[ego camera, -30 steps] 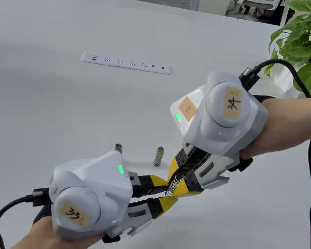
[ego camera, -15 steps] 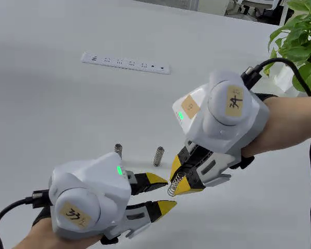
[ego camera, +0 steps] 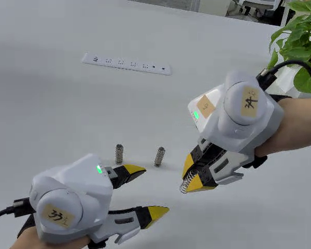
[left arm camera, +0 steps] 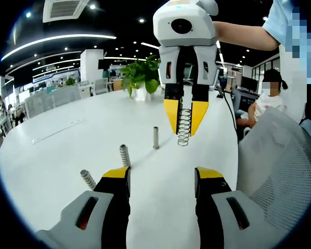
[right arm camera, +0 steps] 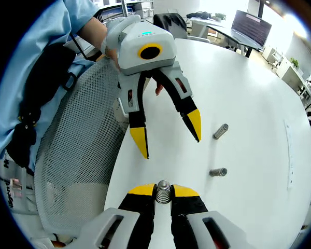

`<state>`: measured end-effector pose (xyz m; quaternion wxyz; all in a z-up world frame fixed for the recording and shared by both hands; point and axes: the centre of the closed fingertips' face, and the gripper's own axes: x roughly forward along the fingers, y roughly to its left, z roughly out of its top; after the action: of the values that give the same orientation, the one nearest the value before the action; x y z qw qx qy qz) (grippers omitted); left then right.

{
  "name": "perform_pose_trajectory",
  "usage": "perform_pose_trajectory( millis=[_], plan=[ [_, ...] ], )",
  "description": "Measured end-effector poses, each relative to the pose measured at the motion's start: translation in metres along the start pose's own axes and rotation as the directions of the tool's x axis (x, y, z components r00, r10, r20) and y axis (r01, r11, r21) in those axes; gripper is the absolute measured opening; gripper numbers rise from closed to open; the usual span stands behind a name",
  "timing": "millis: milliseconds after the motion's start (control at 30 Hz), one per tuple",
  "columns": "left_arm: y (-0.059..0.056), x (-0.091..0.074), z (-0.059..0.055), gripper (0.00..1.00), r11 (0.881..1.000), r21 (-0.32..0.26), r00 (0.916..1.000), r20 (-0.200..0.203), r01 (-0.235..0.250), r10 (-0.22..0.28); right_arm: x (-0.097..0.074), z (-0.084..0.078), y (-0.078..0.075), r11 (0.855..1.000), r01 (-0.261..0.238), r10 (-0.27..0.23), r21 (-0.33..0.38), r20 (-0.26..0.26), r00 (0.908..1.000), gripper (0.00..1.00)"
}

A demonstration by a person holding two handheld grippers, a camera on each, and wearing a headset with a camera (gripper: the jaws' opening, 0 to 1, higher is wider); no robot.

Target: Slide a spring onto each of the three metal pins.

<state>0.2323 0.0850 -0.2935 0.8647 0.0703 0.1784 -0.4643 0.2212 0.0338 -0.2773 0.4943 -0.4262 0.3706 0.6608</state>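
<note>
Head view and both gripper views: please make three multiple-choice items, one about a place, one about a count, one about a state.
1. Where is the loose spring?
A) between the jaws of the right gripper
B) around a pin
C) in a bare hand

2. How many pins carry a spring?
A) none
B) two
C) three

3. How is the left gripper?
A) open and empty
B) shut on a spring
C) shut on a pin

Answers:
1 A: its yellow tips pinch the coil.
2 B: two pins wear coils, and the third pin is bare.
3 A: its jaws stand apart with nothing between them.
</note>
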Motion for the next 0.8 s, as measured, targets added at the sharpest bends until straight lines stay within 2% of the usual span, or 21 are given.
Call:
perform_pose_trajectory(
  millis=[267, 400, 633, 800],
  plan=[
    [0.021, -0.012, -0.009, 0.61, 0.996, -0.038, 0.9963, -0.022, -0.084, 0.083, -0.004, -0.012, 0.0, 1.0, 0.008, -0.008, 0.021, -0.01, 0.9999, 0.07],
    [0.031, -0.019, -0.014, 0.73, 0.991, -0.051, 0.9914, -0.034, -0.128, 0.126, -0.006, -0.019, -0.001, 0.999, 0.013, -0.013, 0.032, -0.02, 0.9997, 0.07],
    [0.038, -0.028, -0.021, 0.89, 0.984, -0.08, 0.9867, -0.058, -0.156, 0.152, -0.011, -0.029, -0.004, 0.999, 0.025, -0.024, 0.047, -0.031, 0.9993, 0.07],
    [0.038, -0.031, -0.026, 0.99, 0.985, -0.091, 0.9869, -0.076, -0.149, 0.142, -0.017, -0.041, -0.006, 0.998, 0.034, -0.031, 0.059, -0.043, 0.9986, 0.07]
  ],
)
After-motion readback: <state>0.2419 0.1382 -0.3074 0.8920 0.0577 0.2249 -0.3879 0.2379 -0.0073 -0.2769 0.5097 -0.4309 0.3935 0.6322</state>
